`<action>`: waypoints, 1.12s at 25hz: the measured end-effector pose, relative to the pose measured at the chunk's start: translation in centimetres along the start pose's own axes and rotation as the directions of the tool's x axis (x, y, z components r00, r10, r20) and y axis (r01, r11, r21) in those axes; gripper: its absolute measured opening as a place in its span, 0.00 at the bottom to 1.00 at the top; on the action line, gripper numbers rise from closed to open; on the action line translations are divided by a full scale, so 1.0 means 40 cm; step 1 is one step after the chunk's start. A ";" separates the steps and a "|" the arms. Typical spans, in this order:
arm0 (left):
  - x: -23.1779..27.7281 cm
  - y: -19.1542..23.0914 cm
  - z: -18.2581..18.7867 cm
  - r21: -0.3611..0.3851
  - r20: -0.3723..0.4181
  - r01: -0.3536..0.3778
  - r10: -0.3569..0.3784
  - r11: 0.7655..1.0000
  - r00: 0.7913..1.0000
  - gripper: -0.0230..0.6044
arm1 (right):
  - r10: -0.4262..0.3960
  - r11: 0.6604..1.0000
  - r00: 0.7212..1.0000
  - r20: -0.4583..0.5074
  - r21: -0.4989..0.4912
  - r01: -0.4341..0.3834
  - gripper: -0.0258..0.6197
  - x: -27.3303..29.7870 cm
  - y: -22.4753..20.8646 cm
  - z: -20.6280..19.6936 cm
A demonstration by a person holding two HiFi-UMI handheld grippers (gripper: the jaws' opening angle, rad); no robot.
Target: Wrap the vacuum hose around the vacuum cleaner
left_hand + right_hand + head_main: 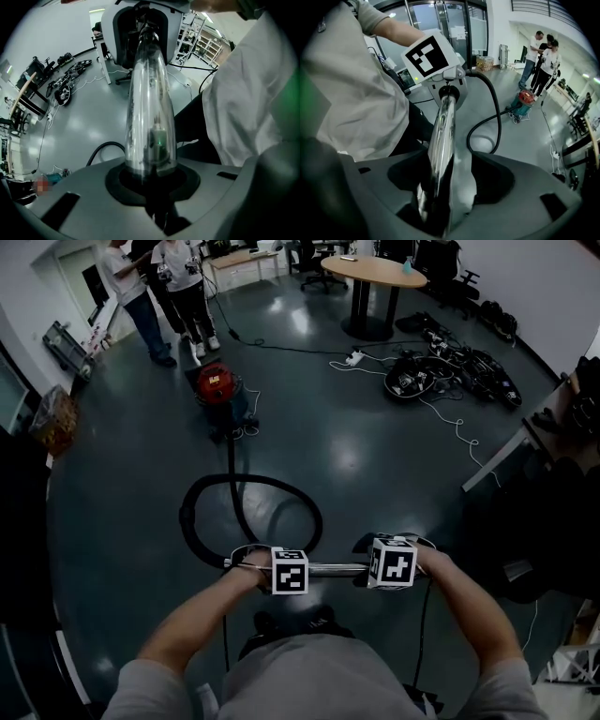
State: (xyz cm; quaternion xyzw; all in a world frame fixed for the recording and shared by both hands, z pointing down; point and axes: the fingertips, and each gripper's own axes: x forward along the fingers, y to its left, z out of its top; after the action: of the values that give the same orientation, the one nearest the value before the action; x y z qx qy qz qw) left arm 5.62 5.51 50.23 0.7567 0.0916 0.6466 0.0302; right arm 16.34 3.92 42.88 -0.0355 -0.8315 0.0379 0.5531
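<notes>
A shiny metal tube [337, 569] was held level in front of the person, seen from above. The left claw [151, 185] was clamped on the tube near its left end. The right claw [452, 183] stood wide open, with the tube lying between its jaws but not pinched, and a gap showed on one side. From the tube's left end a black hose [231, 460] was seen to drop to the floor [356, 456], lie there in one large loose loop, and run on to the red vacuum [219, 385], which stood well apart, farther up the room. Nothing was yet wound round the vacuum. The step was judged best done with both claws firm on the tube before it was carried, the tube kept level, the vacuum approached closely, and the loop's own curl followed so that no kink or twist was forced.
</notes>
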 end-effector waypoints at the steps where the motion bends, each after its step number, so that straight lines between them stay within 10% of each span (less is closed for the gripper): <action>1: -0.003 0.003 0.003 0.000 0.000 -0.003 0.003 1.000 1.000 0.16 | -0.008 1.000 1.000 0.011 -0.012 0.009 0.46 -0.013 -0.003 -0.001; 19: -0.005 0.039 0.010 -0.075 0.031 -0.015 0.017 0.997 0.999 0.15 | -0.185 0.982 0.970 0.157 0.055 0.178 0.46 -0.132 -0.078 -0.049; 28: 0.007 0.101 -0.014 -0.131 0.064 -0.004 0.012 0.991 0.998 0.14 | -0.412 0.910 0.875 0.255 0.161 0.382 0.46 -0.276 -0.181 0.016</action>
State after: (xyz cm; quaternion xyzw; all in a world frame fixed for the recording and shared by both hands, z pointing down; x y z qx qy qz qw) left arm 5.52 1.57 51.26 0.7741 0.0450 0.6264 0.0800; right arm 19.90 -4.41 33.24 0.1710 -0.8882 -0.0279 0.4255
